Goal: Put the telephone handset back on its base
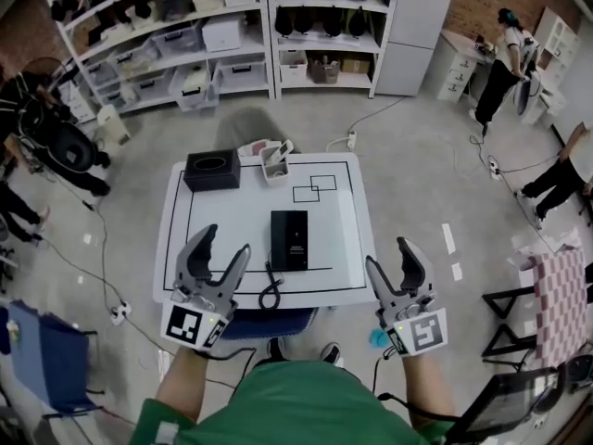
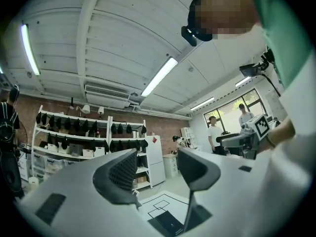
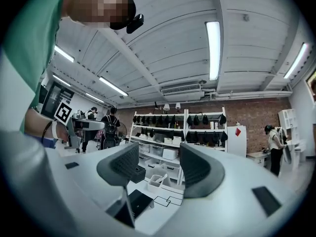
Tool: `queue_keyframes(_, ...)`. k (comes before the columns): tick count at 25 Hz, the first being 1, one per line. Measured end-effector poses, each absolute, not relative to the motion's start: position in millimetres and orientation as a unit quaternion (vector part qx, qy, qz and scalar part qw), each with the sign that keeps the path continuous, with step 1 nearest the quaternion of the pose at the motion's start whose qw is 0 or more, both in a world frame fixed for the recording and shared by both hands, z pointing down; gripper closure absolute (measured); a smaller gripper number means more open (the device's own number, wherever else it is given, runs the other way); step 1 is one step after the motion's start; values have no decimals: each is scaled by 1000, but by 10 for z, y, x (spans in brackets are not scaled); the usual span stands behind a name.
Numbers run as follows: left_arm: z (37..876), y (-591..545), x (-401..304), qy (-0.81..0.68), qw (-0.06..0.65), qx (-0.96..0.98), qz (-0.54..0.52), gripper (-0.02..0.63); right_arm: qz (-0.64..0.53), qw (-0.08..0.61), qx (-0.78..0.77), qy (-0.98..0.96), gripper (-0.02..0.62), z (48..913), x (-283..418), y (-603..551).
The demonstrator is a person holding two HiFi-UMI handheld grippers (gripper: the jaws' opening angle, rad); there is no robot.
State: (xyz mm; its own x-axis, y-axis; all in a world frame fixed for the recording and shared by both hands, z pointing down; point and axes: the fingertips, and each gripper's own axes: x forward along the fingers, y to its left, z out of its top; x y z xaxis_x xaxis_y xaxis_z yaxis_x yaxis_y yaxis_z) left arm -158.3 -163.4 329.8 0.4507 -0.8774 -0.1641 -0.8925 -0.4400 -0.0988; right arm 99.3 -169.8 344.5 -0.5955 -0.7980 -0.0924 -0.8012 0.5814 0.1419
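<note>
White table (image 1: 347, 248) with black outlines — black telephone (image 1: 289, 239), black box (image 1: 212, 171), green shirt (image 1: 306, 406).

Left gripper (image 2: 158, 171) jaws apart, empty, white table (image 2: 174, 205) below

Green shirt (image 1: 306, 411), grey fingers (image 1: 200, 250), marker cubes (image 1: 194, 326)

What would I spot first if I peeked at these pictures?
First come two grey grippers with black-and-white marker cubes: the left gripper and the right gripper. Both are open and empty at the near edge of the square white table. Next is the flat black rectangular telephone in the table's middle, with a black box at the far left corner.
</note>
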Motion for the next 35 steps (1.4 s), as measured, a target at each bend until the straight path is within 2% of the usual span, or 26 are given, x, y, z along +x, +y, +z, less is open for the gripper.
queue_keyframes(6, 3359, -1341, -1489, 537, 93, -837, 39, 372, 93, 23, -458, 884, 348, 3329, 1042, -1549)
queue_keyframes(11, 3358, -1251, -1473, 547, 96, -831, 31, 467, 110, 37, -484, 867, 410, 3191, 1168, -1442)
queue_keyframes(14, 3325, -1211, -1484, 556, 106, -824, 29, 559, 122, 36, -511, 850, 544, 3145, 1294, -1411)
queue_keyframes(16, 3336, -1209, -1484, 557, 106, -823, 27, 580, 125, 40, -518, 845, 571, 3128, 1333, -1398)
queue_keyframes(35, 3420, -1199, -1384, 540, 97, -836, 20, 586, 133, 28, -520, 843, 574, 3125, 1302, -1318)
